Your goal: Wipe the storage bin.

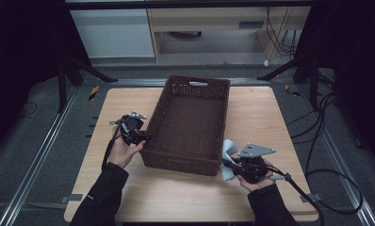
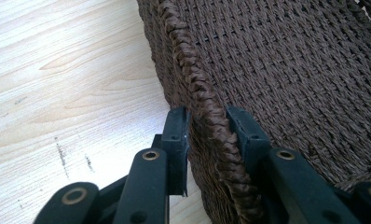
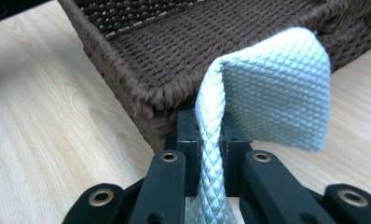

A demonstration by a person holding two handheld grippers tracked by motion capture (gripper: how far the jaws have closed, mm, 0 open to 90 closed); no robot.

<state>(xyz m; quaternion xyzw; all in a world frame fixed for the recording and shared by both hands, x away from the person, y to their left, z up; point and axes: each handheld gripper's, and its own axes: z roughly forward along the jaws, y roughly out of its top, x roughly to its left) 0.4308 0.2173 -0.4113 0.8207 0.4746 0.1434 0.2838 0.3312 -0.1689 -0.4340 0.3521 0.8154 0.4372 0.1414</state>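
Note:
A dark brown woven basket (image 1: pixel 197 81) stands empty in the middle of the wooden table (image 1: pixel 261 113). My left gripper (image 1: pixel 145 138) is at its left wall near the front corner. In the left gripper view the jaws (image 2: pixel 209 128) straddle the braided rim (image 2: pixel 183 51), one pad outside and one inside, pressing on it. My right gripper (image 1: pixel 229 165) is beside the basket's front right corner, shut on a pale blue woven cloth (image 1: pixel 229 149). In the right gripper view the cloth (image 3: pixel 277 88) rises from between the jaws (image 3: pixel 207 128) and folds over to the right, in front of the basket (image 3: pixel 174 60).
Bare tabletop lies to both sides of the basket and in front of it. A black cable (image 1: pixel 317 188) trails from the right gripper off the table's right side. Metal rails and dark stands border the table, with cabinets behind.

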